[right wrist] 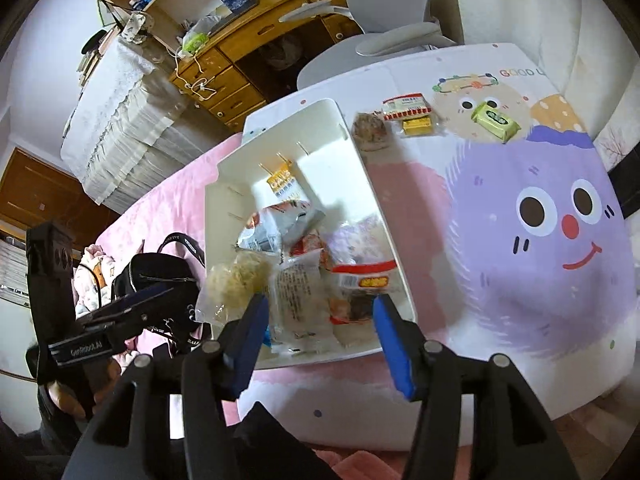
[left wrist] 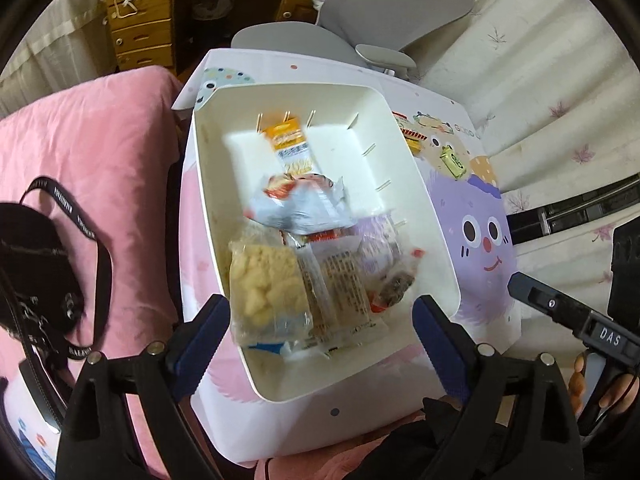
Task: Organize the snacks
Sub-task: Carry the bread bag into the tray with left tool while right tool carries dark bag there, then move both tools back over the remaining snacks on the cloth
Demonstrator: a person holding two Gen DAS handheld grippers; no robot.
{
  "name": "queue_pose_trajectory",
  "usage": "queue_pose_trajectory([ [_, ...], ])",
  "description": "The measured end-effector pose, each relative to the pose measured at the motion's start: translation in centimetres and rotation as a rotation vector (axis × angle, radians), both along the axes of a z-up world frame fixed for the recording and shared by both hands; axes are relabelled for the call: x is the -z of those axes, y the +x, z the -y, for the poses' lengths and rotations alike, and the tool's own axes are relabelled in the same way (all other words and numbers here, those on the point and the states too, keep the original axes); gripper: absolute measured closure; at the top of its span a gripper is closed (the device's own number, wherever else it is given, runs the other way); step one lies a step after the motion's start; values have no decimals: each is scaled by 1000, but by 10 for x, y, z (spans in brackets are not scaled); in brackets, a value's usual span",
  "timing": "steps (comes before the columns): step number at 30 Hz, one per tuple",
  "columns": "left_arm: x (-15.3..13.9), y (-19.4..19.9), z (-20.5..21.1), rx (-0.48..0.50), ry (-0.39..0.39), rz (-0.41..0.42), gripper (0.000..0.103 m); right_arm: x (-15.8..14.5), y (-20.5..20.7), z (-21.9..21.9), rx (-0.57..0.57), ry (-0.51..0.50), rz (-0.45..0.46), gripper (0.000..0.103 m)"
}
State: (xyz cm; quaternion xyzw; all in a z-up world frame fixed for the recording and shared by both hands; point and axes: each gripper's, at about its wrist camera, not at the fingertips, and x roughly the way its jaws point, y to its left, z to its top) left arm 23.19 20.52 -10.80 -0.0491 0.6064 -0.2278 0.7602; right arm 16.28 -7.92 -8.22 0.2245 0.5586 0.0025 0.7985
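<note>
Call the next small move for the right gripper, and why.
Probably reach the right gripper out to the round clear-wrapped snack lying on the cartoon-printed mat just past the white plastic bin. Both grippers look empty and open above the bin, and four snacks remain outside; that one lies nearest.

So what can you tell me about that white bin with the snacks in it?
The bin is a white, open-topped rectangular tub, plastic by the look, with smooth sloping walls and thin slits near its far end. It sits upright on a cartoon-printed board, partly over the purple monster's edge. Inside, wrapped snacks pile toward the near end: a clear bag of pale puffs, a grey-white packet and an orange-topped packet lying farther back. Neither gripper touches it.
</note>
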Motion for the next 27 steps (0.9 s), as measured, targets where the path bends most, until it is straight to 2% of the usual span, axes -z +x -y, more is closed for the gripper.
queue_pose_trajectory([
  [6,-2,-12,8,-48,27,4,11,3,-3,13,-9,11,-13,47],
  [10,-12,-16,17,-90,45,28,11,4,-5,23,-24,13,-24,40],
  [13,-20,-20,28,-113,56,46,11,4,-5,36,-41,15,-27,38],
  [20,-38,-33,90,-158,66,69,11,-1,-4,83,-102,-3,-27,31],
  [27,-37,-44,161,-203,76,47,11,7,-4,139,-171,1,-52,28],
])
